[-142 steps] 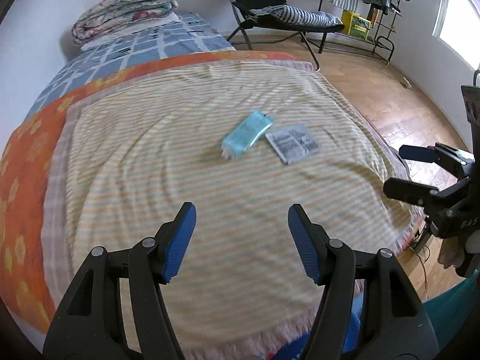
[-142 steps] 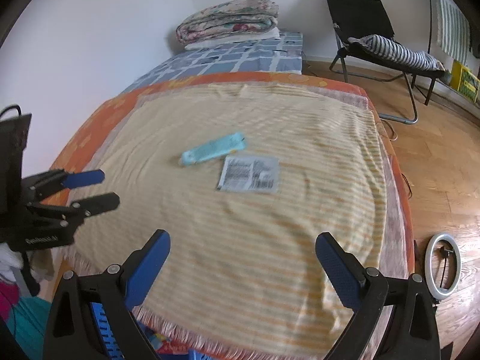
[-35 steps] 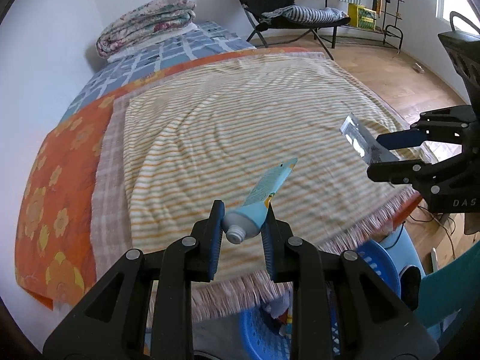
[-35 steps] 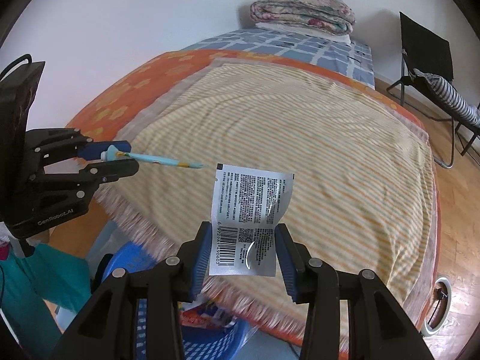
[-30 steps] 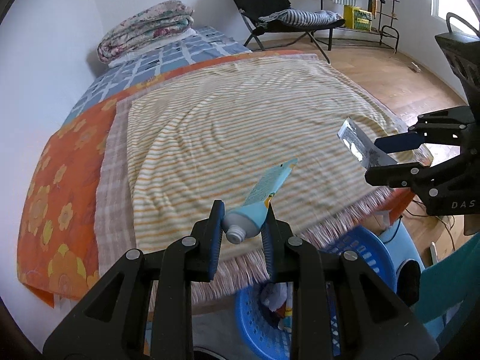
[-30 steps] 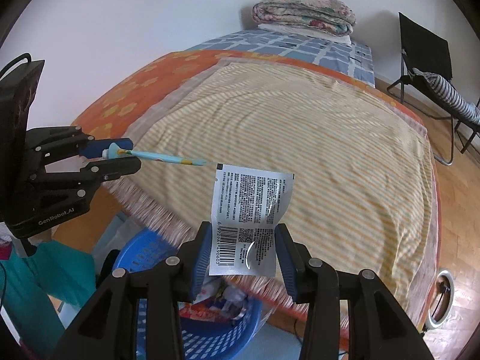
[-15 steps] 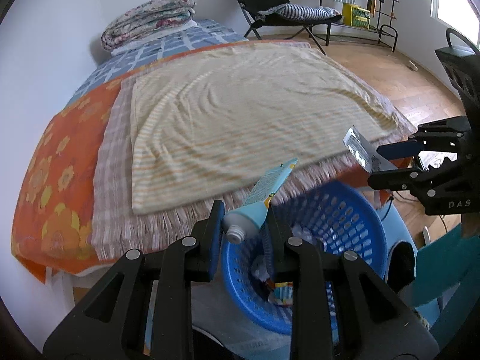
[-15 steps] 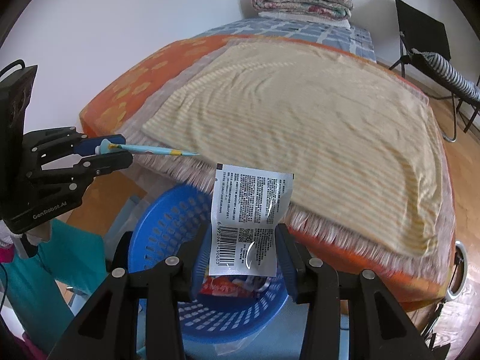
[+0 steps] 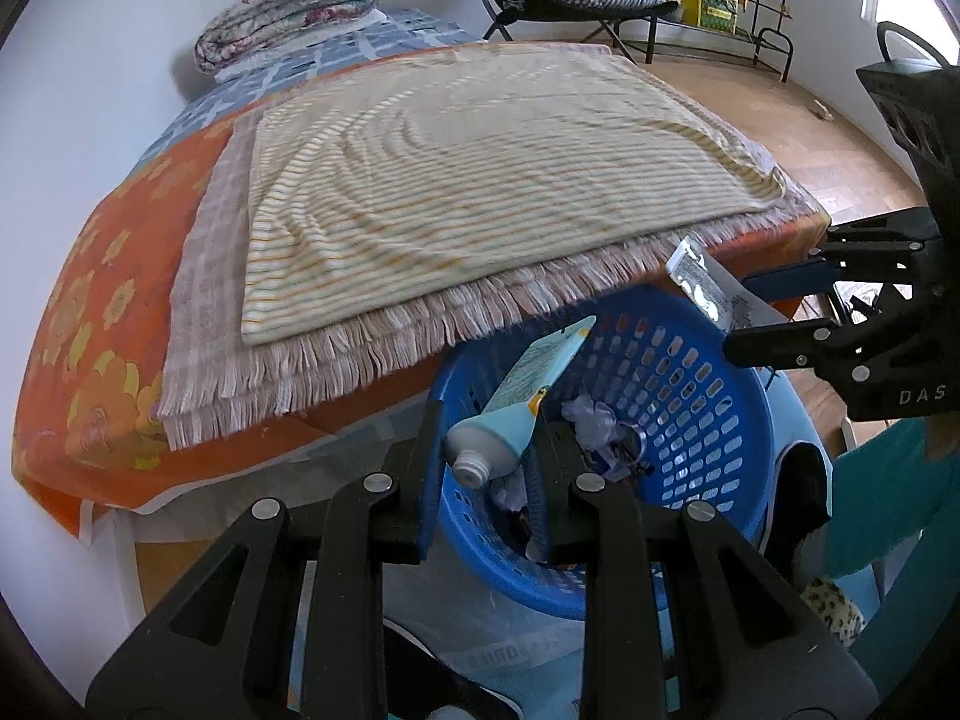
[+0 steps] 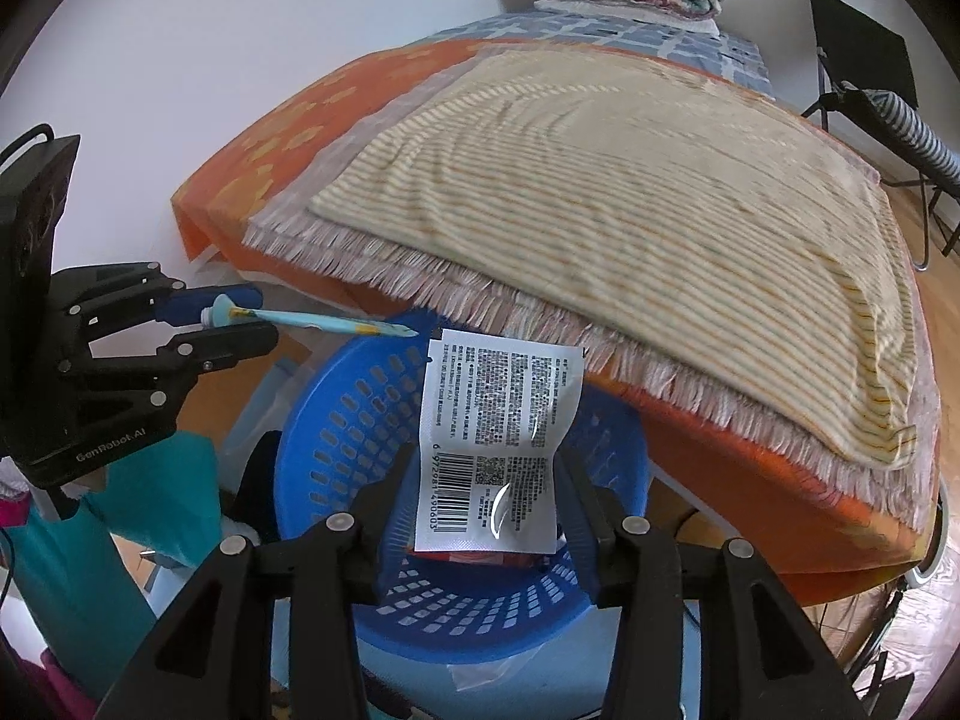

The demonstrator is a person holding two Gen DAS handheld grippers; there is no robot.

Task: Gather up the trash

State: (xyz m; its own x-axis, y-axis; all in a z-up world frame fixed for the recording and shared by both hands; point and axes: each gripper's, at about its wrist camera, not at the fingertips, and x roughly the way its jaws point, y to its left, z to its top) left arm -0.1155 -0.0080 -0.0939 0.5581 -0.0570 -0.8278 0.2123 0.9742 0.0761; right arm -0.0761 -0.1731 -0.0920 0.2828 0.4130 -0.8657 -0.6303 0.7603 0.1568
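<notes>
Over the blue laundry basket (image 9: 708,360), the left tool (image 9: 489,462) pinches a toothpaste tube (image 9: 522,390); the right tool (image 10: 486,498) is opening, with a printed sachet (image 10: 498,420) between its jaws.

The perforated blue plastic laundry basket (image 9: 708,396) stands on the floor just before the fringed striped yellow blanket (image 9: 480,180), which lies on the orange flowered bedspread (image 9: 90,324); crumpled trash (image 9: 591,417) lies in the basket.

basket (image 10: 336,420) mouth: open from above | far rim: under bed fringe (image 10: 480,294) | inside: trash heap (image 9: 600,426)
</notes>
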